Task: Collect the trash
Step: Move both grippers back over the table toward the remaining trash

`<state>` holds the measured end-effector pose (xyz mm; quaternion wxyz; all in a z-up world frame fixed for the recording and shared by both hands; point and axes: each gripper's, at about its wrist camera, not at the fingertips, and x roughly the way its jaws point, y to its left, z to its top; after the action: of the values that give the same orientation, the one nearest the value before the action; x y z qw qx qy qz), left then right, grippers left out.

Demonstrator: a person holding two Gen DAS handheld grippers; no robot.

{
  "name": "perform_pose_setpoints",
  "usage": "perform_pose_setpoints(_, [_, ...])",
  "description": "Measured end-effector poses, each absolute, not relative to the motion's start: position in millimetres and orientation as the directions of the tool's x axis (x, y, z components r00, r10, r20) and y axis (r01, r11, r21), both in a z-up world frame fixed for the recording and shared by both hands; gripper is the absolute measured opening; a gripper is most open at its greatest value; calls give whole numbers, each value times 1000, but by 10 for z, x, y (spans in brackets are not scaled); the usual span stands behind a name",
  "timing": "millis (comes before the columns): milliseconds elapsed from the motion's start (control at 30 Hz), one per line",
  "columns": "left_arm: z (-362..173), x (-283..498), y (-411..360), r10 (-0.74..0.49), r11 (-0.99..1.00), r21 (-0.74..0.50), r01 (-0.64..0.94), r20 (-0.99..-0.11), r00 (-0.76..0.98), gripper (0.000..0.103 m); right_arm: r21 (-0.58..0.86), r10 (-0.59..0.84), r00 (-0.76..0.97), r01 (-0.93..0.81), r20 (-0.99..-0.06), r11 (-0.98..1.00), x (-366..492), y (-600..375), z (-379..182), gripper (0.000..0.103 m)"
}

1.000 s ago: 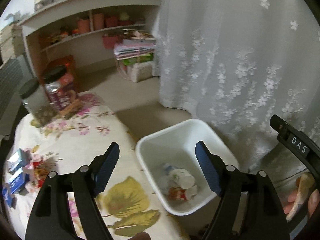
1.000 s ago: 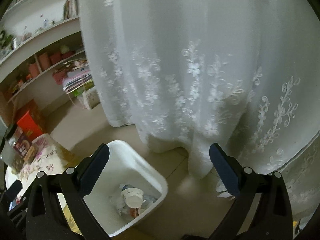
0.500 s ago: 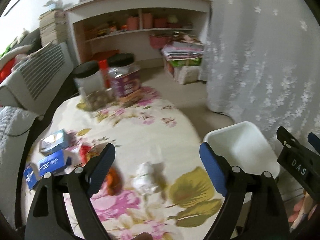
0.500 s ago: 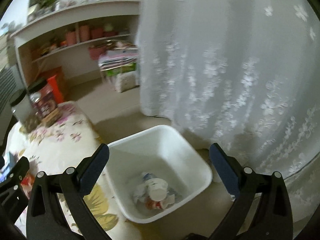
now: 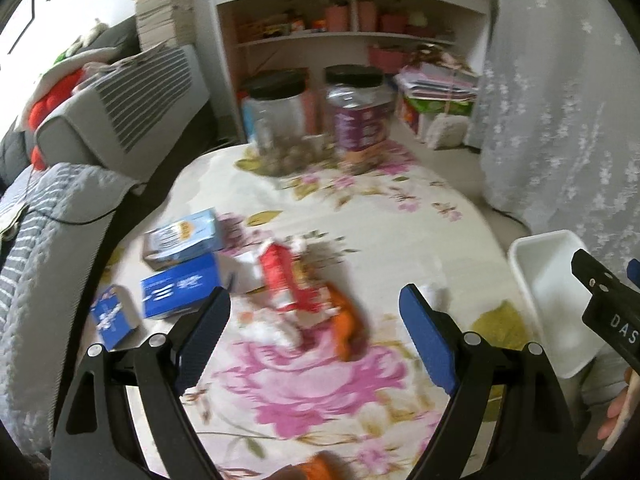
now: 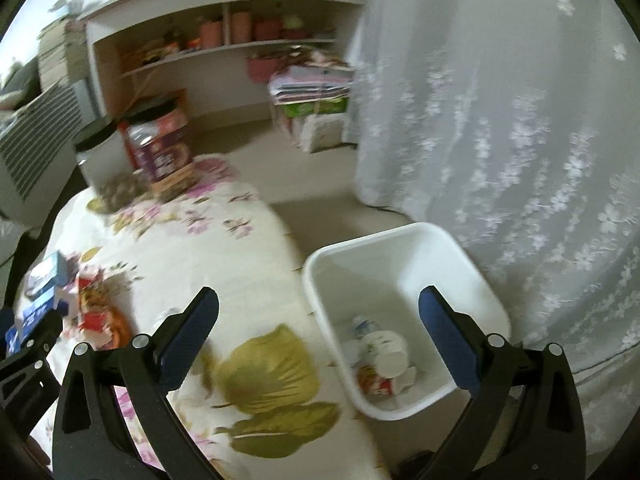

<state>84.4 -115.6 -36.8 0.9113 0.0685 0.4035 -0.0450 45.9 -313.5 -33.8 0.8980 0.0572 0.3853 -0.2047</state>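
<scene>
Fingers point(image 5: 208, 320) of both grippers spread, empty

Left claw point(image 5: 314, 330): black angular frame, silver screws, blue finger pads point(image 5: 428, 340); right claw point(image 6: 318, 328) alike, "DAS" in white on its side; bare fingertips at five o'clock.

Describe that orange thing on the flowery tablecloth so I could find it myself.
Start at the floral tablecloth and find the litter heap near its front edge, right of the blue boxes. The orange wrapper lies at the heap's right end, beside a red-and-white packet; it is the only plain orange piece there.
</scene>
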Motion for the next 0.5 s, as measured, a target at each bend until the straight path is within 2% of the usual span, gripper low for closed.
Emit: perform_pose_setpoints(500, [-754, 1034, 151, 181, 983, 161, -87, -800, 571, 84, -86, -224, 604, 249, -765, 965, 844, -2296, -610, 96])
